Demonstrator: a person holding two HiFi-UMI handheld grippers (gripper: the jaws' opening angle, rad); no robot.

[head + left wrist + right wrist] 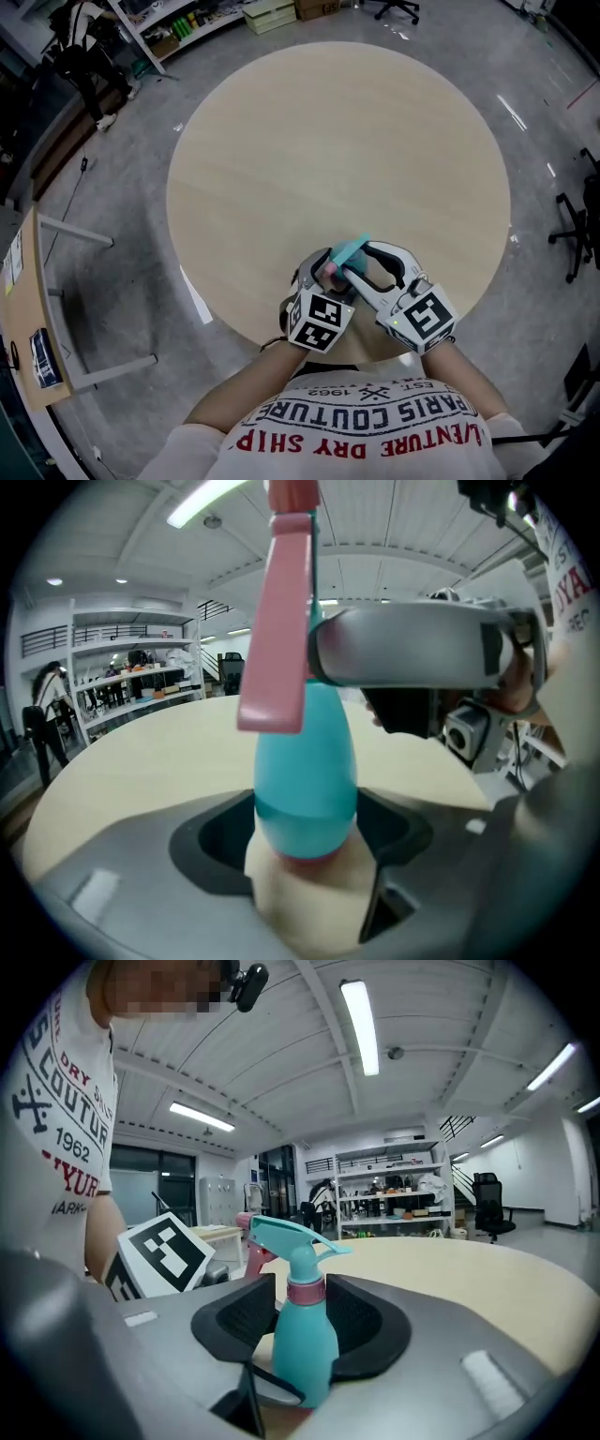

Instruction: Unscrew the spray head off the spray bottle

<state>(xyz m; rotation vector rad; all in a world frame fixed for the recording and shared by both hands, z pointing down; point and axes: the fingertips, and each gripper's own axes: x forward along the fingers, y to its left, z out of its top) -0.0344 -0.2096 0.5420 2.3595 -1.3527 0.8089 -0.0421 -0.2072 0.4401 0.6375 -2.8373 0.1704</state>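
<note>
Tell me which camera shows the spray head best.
The right gripper view: the whole teal spray head with its pink collar. The left gripper view shows mostly its pink trigger; the head view, a small teal sliver.

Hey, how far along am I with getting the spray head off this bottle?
Done: nothing yet; the spray head sits on the teal spray bottle, pink collar looking seated. In hand: the left hand-held gripper clamps the bottle's base; the right hand-held gripper flanks the collar, jaws apparently loose. Left: grip the collar, unscrew, lift the head off.
</note>
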